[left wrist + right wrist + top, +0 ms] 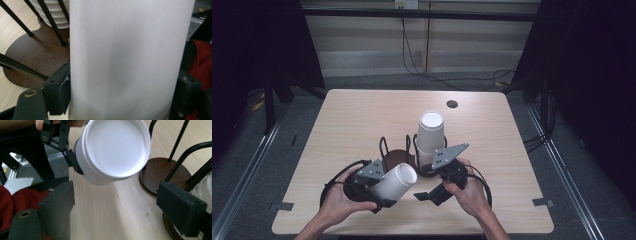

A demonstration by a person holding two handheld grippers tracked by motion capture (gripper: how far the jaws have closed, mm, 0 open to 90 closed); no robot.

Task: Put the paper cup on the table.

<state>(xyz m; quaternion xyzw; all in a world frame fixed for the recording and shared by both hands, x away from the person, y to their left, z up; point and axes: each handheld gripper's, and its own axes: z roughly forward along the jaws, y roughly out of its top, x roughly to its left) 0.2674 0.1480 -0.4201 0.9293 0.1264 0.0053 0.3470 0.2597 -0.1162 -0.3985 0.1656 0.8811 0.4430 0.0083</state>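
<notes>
A white paper cup (401, 179) lies tilted in my left gripper (384, 189), which is shut on its wall near the table's front. In the left gripper view the cup (130, 55) stands between both pads. The right gripper view shows the cup's (116, 147) base turned toward the camera, with one left finger (72, 160) on its side. My right gripper (429, 196) stands open just right of the cup, and its jaws (120, 207) are wide apart with nothing between them. A stack of white cups (431, 134) stands in a black wire holder (418, 155).
A second wire holder with a round brown base (398, 158) stands empty left of the stack, close behind both grippers. A dark hole (452, 104) sits near the table's far edge. Tape marks (542, 202) lie at the front corners. Red cloth (20, 195) shows below the table edge.
</notes>
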